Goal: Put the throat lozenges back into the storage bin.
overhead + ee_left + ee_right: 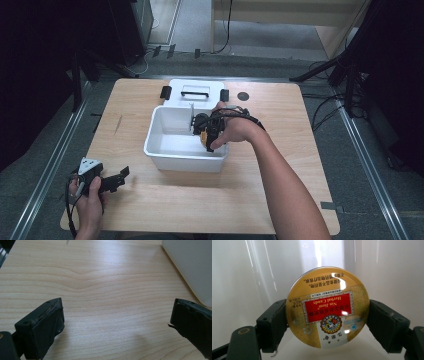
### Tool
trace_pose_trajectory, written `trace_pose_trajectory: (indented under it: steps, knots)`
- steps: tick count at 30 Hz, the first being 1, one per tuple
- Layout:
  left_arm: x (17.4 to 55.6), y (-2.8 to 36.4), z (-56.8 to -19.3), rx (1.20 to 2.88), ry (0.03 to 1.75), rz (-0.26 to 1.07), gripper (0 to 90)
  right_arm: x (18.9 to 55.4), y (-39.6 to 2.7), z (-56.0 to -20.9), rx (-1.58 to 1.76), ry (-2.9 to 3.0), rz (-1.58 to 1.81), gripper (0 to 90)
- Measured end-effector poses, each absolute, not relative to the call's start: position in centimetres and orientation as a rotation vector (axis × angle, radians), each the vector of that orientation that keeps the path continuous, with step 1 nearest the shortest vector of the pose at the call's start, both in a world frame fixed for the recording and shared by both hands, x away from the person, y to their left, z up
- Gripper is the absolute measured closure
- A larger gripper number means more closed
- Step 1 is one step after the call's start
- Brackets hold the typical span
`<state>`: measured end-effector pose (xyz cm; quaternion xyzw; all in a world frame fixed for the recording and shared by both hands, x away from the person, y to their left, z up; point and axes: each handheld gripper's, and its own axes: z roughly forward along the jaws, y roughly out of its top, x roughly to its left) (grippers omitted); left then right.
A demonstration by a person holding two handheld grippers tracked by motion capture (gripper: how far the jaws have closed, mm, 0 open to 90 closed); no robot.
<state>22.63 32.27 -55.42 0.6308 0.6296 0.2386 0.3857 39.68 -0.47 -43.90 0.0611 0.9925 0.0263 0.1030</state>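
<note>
— Right, starting from the white bin at the middle of the wooden table. Anything in it?

— Yes: reaching down into its right half, the right gripper, wrapped by the right hand. Clamped between its jaws, a round candy tin, gold with a red label reading "Nin Jiom Herbal Candy", upside down in the right gripper view. Pressed on the tin's rim from both sides. Glossy white bin walls close behind the tin.

— Touching the bin floor?

— Cannot tell; looks held just above it, lower edge near the white bottom.

— And behind the bin?

— Lying flat against its far side, a white lid with a dark handle and black clips at either end. Just right of the lid, a small dark round spot on the wood.

— Other side?

— Well to the front left of the bin, near the table's corner, the left gripper in the left hand, low over bare wood. Jaws spread wide, nothing between them. Bin's outer wall at the upper right corner of the left gripper view, apart from the jaws.
</note>
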Motion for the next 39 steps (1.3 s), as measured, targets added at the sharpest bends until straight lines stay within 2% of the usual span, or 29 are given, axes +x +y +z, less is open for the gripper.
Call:
trace_pose_trajectory:
  steps: [25,26,28,29,31,36,39]
  knots:
    - [22.6,32.3,-55.4,1.605,1.605,0.603,0.0,39.6,-0.5,-44.3,0.195,2.951,0.040,18.7]
    - [22.6,32.3,-55.4,1.606,1.604,0.602,0.0,39.6,-0.5,-44.3,0.201,2.952,0.040,19.2]
    - [22.6,32.3,-55.4,1.605,1.604,0.602,0.0,39.6,-0.5,-44.3,0.190,2.940,0.053,25.4]
    - [22.6,32.3,-55.4,1.606,1.605,0.603,0.0,39.6,-0.6,-44.1,0.187,2.938,0.064,31.5]
    - [22.6,32.3,-55.4,1.609,1.602,0.605,0.0,39.7,-0.7,-43.8,0.189,2.945,0.073,35.0]
    - [22.6,32.3,-55.4,1.607,1.603,0.604,0.0,39.7,-1.0,-43.3,0.203,2.948,0.118,36.6]
    - [22.6,32.3,-55.4,1.607,1.602,0.604,0.0,39.6,-1.3,-42.7,0.213,2.943,0.150,34.6]
